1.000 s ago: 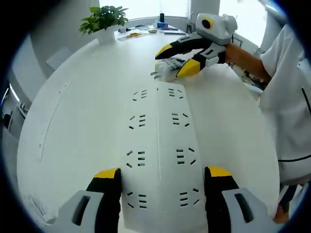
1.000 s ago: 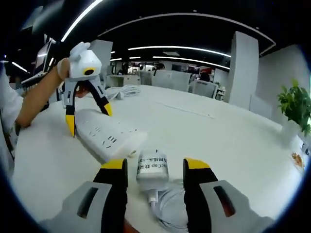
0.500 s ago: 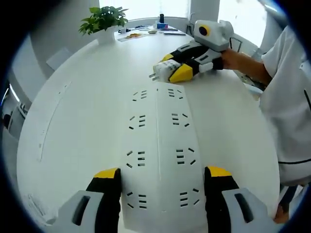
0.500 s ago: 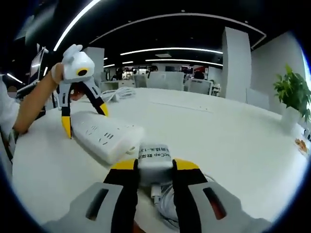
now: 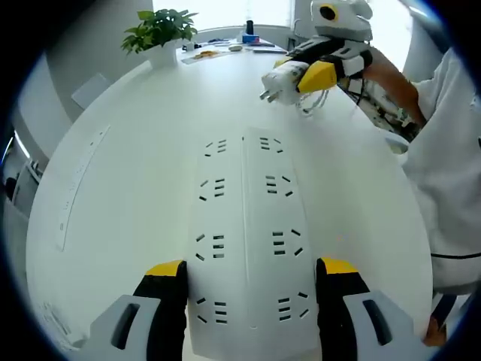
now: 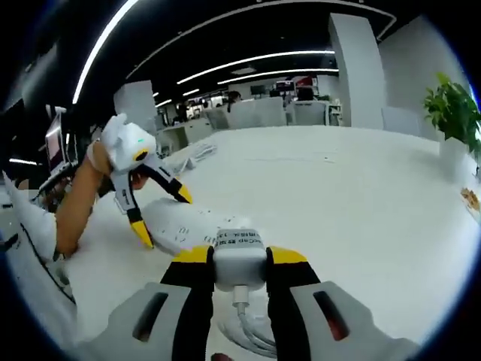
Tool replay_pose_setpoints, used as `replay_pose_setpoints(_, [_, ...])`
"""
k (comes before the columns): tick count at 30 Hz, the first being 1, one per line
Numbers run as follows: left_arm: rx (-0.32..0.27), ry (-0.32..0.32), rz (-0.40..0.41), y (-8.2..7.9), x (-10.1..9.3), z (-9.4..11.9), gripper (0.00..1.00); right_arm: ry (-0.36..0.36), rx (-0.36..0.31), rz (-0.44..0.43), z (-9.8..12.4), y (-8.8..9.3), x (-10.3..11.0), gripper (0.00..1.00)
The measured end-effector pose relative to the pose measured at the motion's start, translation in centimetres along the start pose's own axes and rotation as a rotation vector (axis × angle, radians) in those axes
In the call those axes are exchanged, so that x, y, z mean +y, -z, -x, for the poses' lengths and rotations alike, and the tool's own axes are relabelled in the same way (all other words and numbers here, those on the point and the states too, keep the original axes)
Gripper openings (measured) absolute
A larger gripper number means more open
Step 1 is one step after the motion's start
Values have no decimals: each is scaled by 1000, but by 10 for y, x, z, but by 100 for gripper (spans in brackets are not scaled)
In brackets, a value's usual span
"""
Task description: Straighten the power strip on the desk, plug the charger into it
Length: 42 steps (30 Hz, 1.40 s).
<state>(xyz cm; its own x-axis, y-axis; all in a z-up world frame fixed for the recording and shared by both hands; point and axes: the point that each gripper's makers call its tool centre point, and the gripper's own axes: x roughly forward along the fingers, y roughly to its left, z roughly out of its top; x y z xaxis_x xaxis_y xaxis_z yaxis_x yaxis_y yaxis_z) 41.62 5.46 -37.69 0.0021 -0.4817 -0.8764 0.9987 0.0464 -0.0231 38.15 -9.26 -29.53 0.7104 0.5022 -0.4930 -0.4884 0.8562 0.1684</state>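
White round surface (image 5: 113, 188) in an open office — potted plant (image 5: 159, 28) at upper left of the left gripper view. Power strip (image 5: 244, 241) lies flat down the centre of that frame, its near end between the left claw (image 5: 252, 280), whose jaws stand spread at either side of it. Right claw (image 6: 231, 259) — jaws pinching the white charger (image 6: 239, 254), cable trailing beneath — sits bottom centre of the right gripper view. In the left gripper view that charger (image 5: 280, 83) hangs above the surface, upper right, prongs pointing left.
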Motion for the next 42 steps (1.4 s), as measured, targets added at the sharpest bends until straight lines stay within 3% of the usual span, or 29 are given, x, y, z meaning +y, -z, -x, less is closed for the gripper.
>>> replay_pose_setpoints(3, [0,0,-1,0,0,0,70,-15,95,9,-13,5,15,26])
replay_pose_setpoints(8, [-2,0,-1,-1,0,-1,70,27,151,3,-31,9,13,26])
replay_pose_setpoints(20, [-1,3,-6,-2,0,-1,70,101,254,-43,-35,14,12,26])
replay_pose_setpoints(25, [-3,3,-7,-2,-1,-1,70,150,339,-54,-32,22,16,26])
replay_pose_setpoints(30, [-8,5,-10,-2,0,-1,70,150,358,-92,-32,25,15,26])
replay_pose_setpoints(36, [-21,11,-18,-2,-1,-2,70,179,417,-68,-30,28,17,26])
replay_pose_setpoints(42, [-23,13,-23,-2,-2,-2,71,205,429,-55,-36,17,16,26])
